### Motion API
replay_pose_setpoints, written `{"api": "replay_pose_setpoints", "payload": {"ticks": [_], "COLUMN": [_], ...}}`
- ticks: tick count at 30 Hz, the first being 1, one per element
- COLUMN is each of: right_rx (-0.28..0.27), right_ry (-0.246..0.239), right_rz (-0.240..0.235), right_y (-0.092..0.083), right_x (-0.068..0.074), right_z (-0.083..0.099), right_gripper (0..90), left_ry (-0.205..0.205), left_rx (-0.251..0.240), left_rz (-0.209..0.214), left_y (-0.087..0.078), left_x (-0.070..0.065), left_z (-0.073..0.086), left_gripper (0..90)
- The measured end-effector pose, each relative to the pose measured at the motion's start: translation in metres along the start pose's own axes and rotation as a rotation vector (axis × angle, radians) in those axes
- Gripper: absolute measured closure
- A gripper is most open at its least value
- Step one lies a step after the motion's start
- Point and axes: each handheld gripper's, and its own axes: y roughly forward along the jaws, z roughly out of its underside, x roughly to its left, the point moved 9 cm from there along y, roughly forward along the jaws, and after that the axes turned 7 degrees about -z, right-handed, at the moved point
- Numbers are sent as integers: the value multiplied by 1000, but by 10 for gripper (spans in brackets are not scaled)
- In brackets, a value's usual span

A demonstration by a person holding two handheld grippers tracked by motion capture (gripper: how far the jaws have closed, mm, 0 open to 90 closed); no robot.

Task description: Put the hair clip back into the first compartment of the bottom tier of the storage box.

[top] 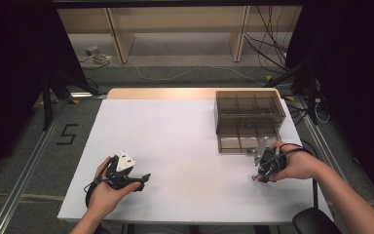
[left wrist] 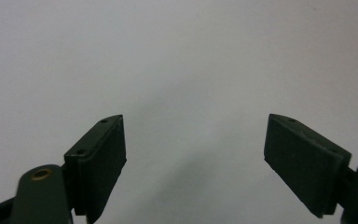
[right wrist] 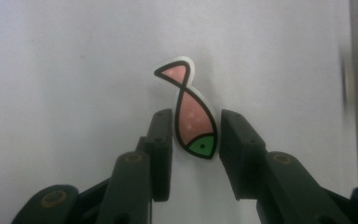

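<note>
Where the high view looks down on the white table (top: 185, 141), the left gripper (top: 143, 179) lies low at the near left, held in the person's left hand (top: 106, 192), its jaws pointing right across the bare surface. At the near right the right hand (top: 299, 165) holds the right gripper (top: 263, 178) with its tips down at the tabletop, where a small reddish thing shows between them, too small here to make out. Just beyond that hand, at the far right of the table, stands a smoky clear plastic box (top: 248, 119) with divided compartments, its near edge close to the gripper's grey plate.

From the left gripper view, the left gripper (left wrist: 195, 140) has its two black jaws spread wide apart, with bare white table between and beyond them.

From the right gripper view, the right gripper (right wrist: 196, 140) has its jaws drawn in on a flat fish-shaped piece (right wrist: 192, 116), pink with pale spots, a green head with a black eye, and a thick black outline on a white border. The head end sits between the pads, the tail pointing away from the gripper. The right pad looks to be against the fish's edge; on the left a thin sliver of white border shows by the pad, so a firm pinch cannot be told for certain. The fish lies against the white table.
</note>
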Motion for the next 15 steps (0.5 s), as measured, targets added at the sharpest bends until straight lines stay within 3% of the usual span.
{"api": "replay_pose_setpoints", "payload": {"ticks": [12, 15], "right_rx": [-39, -43], "right_ry": [20, 57], "right_rz": [13, 3], "right_y": [-4, -5], "right_x": [-2, 1], "right_z": [-2, -2], "right_gripper": [661, 661], "left_ry": [-1, -2], "left_rx": [1, 1], "left_rz": [-1, -1], "left_y": [0, 0], "left_x": [0, 0], "left_z": [0, 0], "left_gripper": [208, 208]}}
